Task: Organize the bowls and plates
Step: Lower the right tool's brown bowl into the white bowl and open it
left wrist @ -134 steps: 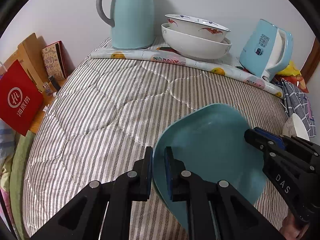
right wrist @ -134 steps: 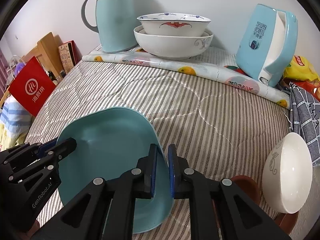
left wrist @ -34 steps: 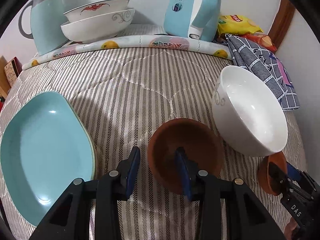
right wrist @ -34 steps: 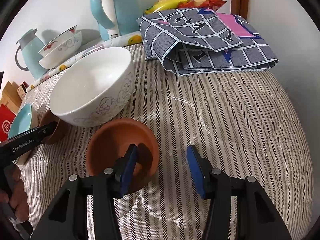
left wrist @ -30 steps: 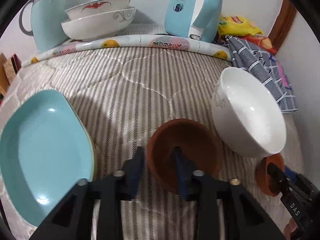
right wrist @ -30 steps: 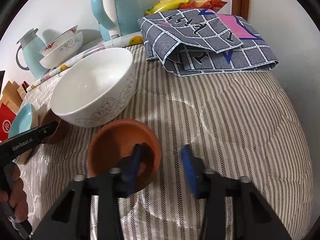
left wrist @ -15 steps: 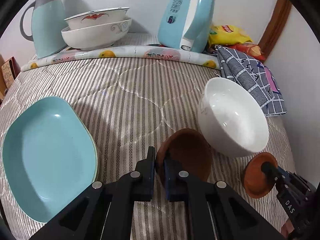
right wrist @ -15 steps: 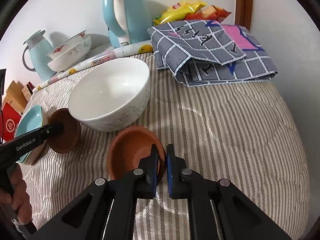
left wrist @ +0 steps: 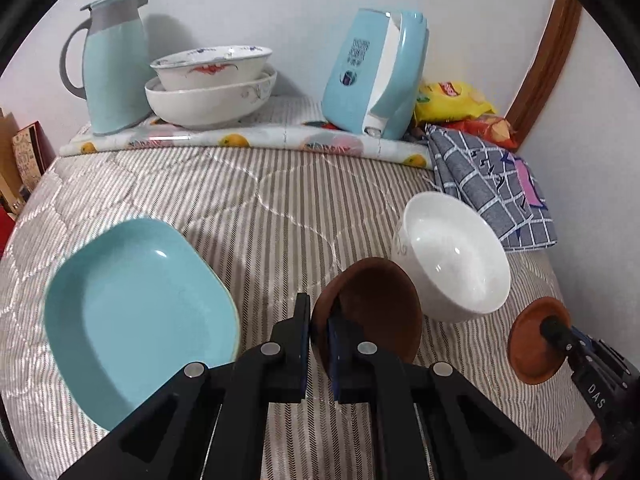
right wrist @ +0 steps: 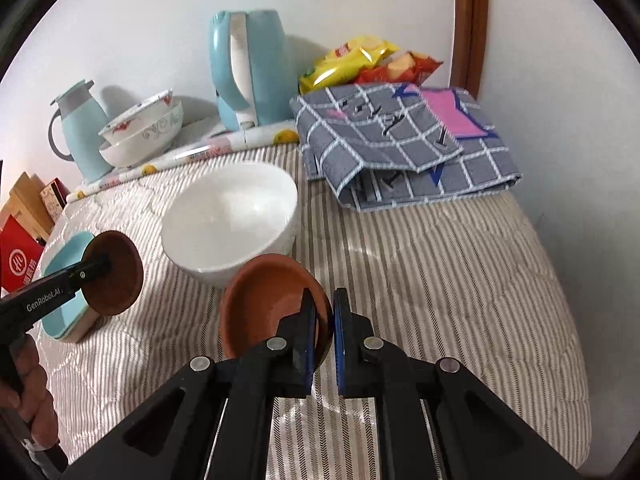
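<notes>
Above striped bedding [left wrist: 260, 200], L/R jaws angled down, each clamping a brown bowl [left wrist: 376, 308] rim.

We look from each wrist, forward and steeply down along black fingers filling the lower frame, close over the striped bed [left wrist: 280, 200]. Our left view faces the back wall squarely; our right view sits further right, angled leftward. Both share the white bowl [left wrist: 456, 268] [right wrist: 232, 216], blue kettle [left wrist: 372, 92] [right wrist: 248, 72] and each other's claw at the frame edge.
</notes>
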The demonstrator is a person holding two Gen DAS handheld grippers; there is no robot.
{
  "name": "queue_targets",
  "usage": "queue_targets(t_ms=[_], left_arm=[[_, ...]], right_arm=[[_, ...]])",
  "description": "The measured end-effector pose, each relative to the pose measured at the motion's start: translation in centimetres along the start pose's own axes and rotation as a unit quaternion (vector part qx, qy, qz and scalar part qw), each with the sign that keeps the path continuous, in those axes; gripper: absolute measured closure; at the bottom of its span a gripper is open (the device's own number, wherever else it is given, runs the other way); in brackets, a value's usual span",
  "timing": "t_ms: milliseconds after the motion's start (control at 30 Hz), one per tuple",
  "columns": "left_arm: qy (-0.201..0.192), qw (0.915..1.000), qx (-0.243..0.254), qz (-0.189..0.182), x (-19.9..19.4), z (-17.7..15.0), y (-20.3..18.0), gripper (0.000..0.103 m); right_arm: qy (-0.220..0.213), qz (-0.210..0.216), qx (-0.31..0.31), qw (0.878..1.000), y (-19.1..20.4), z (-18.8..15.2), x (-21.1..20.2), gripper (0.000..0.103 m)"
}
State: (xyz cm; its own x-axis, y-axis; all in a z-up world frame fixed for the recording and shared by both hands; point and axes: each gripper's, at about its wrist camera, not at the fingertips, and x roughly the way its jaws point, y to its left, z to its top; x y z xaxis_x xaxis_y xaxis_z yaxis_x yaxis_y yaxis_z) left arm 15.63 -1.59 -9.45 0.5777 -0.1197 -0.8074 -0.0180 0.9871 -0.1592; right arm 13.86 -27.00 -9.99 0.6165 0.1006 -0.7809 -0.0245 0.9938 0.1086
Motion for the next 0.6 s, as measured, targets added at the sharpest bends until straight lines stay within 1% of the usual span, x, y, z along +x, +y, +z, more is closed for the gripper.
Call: queue_targets(t_ms=[233,400,600], left_arm=[[-0.018,0.9998,-0.003,0.004,-1.6,1.5,0.9,0.095],[-0.027,0.9995,-0.011,0.01,-2.0,2.3,1.8,0.095],[-0.028,0.9992,-0.023,0.014,-1.5,3.1,3.0,0.095]], right_arm=[[-0.023,0.001,-0.005,1.0,1.1,2.1,-1.4,0.095],[-0.026,0.003,-0.008,1.0,2.1,3.7,-1.0,0.095],[-0.027,0.007,-0.019,0.999,3.2,5.5,-0.1,0.095]])
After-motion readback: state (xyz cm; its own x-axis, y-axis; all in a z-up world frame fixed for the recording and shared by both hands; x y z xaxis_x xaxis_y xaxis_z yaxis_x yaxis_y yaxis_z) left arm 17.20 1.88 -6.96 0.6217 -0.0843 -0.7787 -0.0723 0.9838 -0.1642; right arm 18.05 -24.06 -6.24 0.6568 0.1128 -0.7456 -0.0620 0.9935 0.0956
